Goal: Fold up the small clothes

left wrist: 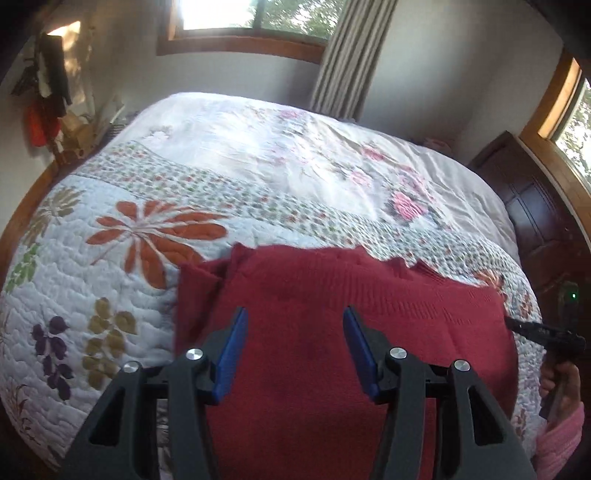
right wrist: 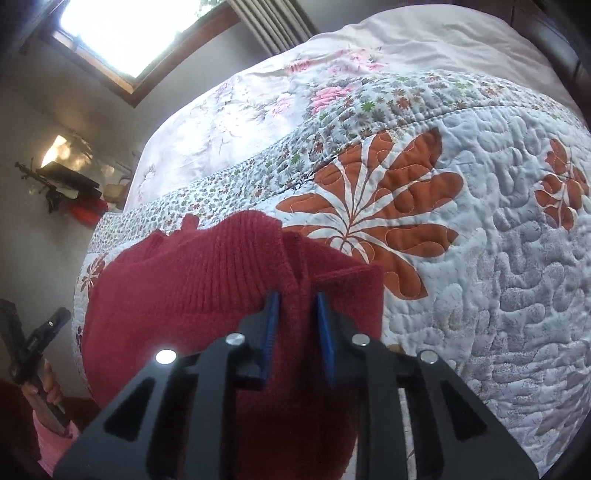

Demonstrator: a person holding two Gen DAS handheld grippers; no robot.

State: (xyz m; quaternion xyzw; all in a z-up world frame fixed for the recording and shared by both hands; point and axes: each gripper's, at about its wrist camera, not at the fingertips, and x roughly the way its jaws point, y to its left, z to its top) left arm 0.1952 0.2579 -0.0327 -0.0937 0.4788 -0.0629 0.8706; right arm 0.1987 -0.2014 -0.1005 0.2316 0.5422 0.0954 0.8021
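While one red sweater [left wrist: 332, 332] lies flat, two tools hover, both parted.

A sweater [left wrist: 332, 314] is lying on a quilt [left wrist: 110, 258] that is covering the near part of a bed, with a sheet [left wrist: 258, 147] stretching behind it toward the far wall. The left gripper [left wrist: 293, 321] is hovering over the sweater's middle; the right gripper [right wrist: 295, 306] is sitting over a fold of the sweater. A curtain [left wrist: 351, 55] is hanging beyond the bed, beside a window [left wrist: 251, 18].
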